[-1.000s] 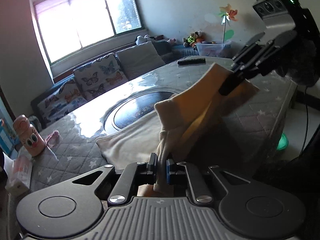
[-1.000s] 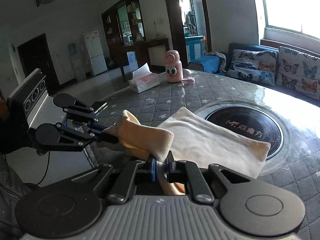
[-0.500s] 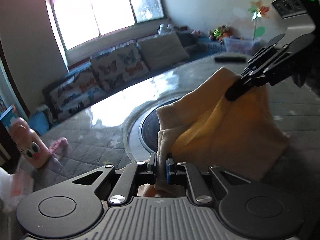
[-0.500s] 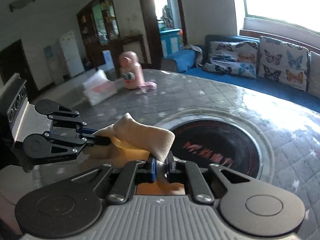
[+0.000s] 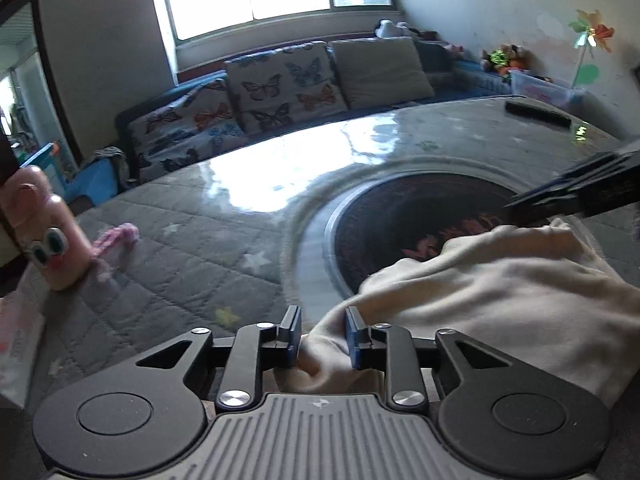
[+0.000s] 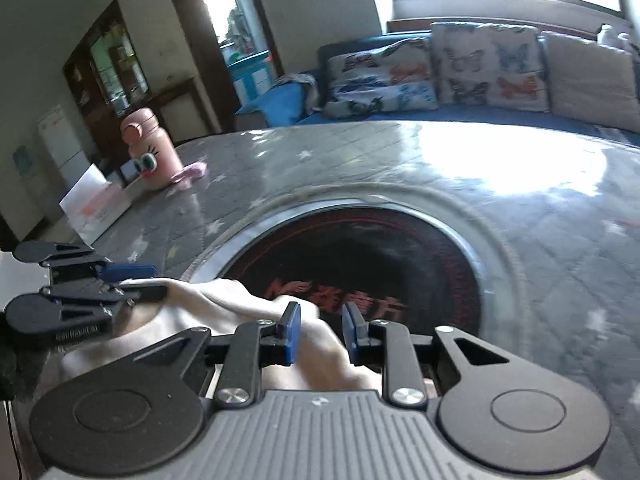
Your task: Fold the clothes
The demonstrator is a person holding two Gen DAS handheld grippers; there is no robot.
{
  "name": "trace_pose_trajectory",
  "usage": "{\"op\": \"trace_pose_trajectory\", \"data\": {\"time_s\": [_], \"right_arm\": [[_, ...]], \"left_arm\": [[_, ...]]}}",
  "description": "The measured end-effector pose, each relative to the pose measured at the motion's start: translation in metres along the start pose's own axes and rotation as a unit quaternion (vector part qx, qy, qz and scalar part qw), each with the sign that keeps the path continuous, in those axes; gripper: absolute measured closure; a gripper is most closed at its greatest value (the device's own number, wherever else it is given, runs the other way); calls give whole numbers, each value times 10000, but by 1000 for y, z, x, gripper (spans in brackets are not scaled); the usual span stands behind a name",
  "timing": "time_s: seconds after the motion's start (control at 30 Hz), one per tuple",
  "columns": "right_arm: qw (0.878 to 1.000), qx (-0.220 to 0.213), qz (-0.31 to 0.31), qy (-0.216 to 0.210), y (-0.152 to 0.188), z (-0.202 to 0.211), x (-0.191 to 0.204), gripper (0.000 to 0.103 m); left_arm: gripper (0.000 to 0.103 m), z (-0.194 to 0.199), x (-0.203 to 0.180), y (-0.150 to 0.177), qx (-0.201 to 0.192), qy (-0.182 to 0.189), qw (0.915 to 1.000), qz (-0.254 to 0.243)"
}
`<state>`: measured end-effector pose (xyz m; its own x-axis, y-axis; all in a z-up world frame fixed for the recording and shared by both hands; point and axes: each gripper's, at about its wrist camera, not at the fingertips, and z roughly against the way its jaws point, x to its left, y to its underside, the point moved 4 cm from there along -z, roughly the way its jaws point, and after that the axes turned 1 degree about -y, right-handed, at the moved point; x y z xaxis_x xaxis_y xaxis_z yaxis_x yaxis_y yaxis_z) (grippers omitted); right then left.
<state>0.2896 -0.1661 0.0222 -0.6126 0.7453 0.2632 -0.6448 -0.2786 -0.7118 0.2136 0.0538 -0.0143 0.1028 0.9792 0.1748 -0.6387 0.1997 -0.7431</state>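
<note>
On the grey quilted, star-patterned table cover (image 5: 192, 248), beside the round dark inset plate with red lettering (image 6: 360, 264), lies the cream-coloured soft fabric garment (image 5: 500, 300), bunched into loose folds at the near edge of the plate.

Left wrist view: the left gripper (image 5: 322, 332) has its blue-padded jaws parted to a moderate gap; a corner of the garment lies between them, apart from the left pad and close against the right pad, where contact cannot be judged. The bulk of the cloth spreads to the right, toward the black linkage of the right gripper (image 5: 528, 208), whose tip meets the cloth's far edge.

Right wrist view: the right gripper (image 6: 320, 328) likewise shows parted jaws, with a ridge of the garment (image 6: 224, 300) passing between the pads, loose rather than pinched. At left, the left gripper (image 6: 136, 280) stands with its fingers separated at the cloth's other end.

Background: a pink cartoon-faced bottle (image 6: 150, 148), a white tissue box (image 6: 94, 204) and a butterfly-print cushioned sofa (image 5: 280, 84).
</note>
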Motion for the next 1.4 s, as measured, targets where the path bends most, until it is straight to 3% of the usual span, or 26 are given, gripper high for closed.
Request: {"op": "trace_pose_trajectory", "data": {"time_s": [0.23,0.37,0.63,0.7,0.77,0.83,0.97,1.17,1.4], "right_arm": [[9995,165,-145,239,39,31,-17,80],[9988,79,-397,258,42,31,-23,80],[9962,-176,-18,854,41,23,-14,77],[9966,-136,8,815,43,20,-12,77],[9967,-71,32,812,45,16,-12,78],[9957,-99,118,910,45,15,-10,97],[9933,-174,285,1103,40,20,-5,99],[9942,-26,27,1076,40,14,-15,97],[9970,-231,200,708,23,25,6,92]], "left_arm": [[71,27,25,1,-193,-318,9979,534],[71,49,23,9,-298,-194,9969,706],[71,61,5,23,-198,144,9962,838],[71,58,1,22,-184,207,9963,809],[72,52,-1,20,-153,239,9965,789],[74,43,-1,18,-94,228,9964,812],[79,21,8,20,91,-20,9964,841],[78,9,22,26,205,-276,9952,917],[78,23,7,4,-60,47,9963,855]]}}
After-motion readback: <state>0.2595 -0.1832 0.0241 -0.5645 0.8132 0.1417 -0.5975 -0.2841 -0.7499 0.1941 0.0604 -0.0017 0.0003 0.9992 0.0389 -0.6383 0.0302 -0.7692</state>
